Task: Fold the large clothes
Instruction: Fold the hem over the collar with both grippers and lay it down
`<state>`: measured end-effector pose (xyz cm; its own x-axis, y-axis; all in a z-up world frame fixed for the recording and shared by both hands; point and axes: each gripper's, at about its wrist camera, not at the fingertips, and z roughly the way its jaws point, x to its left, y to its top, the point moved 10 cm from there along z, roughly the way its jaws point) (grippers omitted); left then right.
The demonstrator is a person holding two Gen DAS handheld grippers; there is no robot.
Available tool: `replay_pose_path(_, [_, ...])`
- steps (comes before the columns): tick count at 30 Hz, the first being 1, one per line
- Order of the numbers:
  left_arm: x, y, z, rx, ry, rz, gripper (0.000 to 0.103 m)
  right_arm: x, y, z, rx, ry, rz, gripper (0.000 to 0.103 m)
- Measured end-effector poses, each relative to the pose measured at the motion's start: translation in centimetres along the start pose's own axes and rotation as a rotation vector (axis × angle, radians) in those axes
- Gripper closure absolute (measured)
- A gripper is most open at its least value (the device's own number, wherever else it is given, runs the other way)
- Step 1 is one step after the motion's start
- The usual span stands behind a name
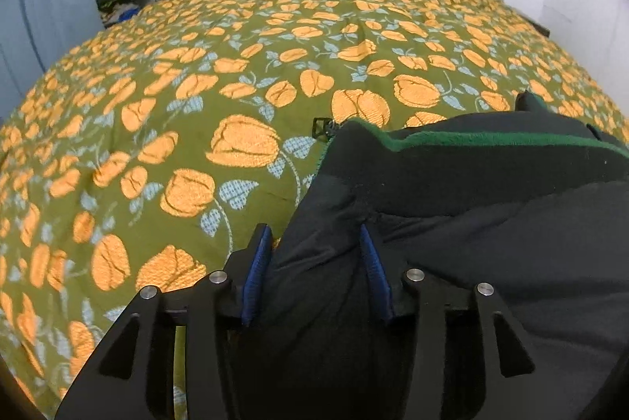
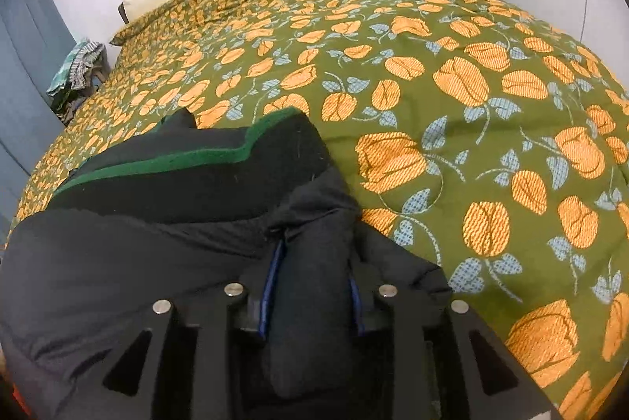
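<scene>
Looking along both tongs, I saw the jacket [image 1: 491, 223] on the bed [image 1: 196, 105], long axis L–R betw. them: left tongs [image 1: 314, 235] clenched its left edge, right tongs [image 2: 314, 259] its right.

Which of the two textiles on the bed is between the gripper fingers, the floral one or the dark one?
The dark jacket with the green trim: a bunch of it sits between both grippers' blue pads. The floral bedspread just lies flat beneath it.

Dark navy padded jacket [image 1: 491, 243] with green-edged black fleece collar, bunched on near edge of floral bedspread [image 1: 236, 66], zipper pull at corner.
</scene>
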<state>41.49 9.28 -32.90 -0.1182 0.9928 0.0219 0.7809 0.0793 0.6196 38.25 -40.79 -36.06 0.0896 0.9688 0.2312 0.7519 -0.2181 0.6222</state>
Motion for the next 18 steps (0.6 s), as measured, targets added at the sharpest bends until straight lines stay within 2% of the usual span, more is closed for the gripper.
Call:
replay_pose_path(9, [0.01,-0.13,0.62,-0.006,-0.035,-0.041,0.05,-0.16,-0.48,0.73,-0.054,0.037,0.032,0.074])
replay_pose_path(18, [0.18,-0.14,0.91,-0.007,-0.059,-0.063,0.049,-0.24,-0.53,0.79,-0.068,0.047,0.039,0.074])
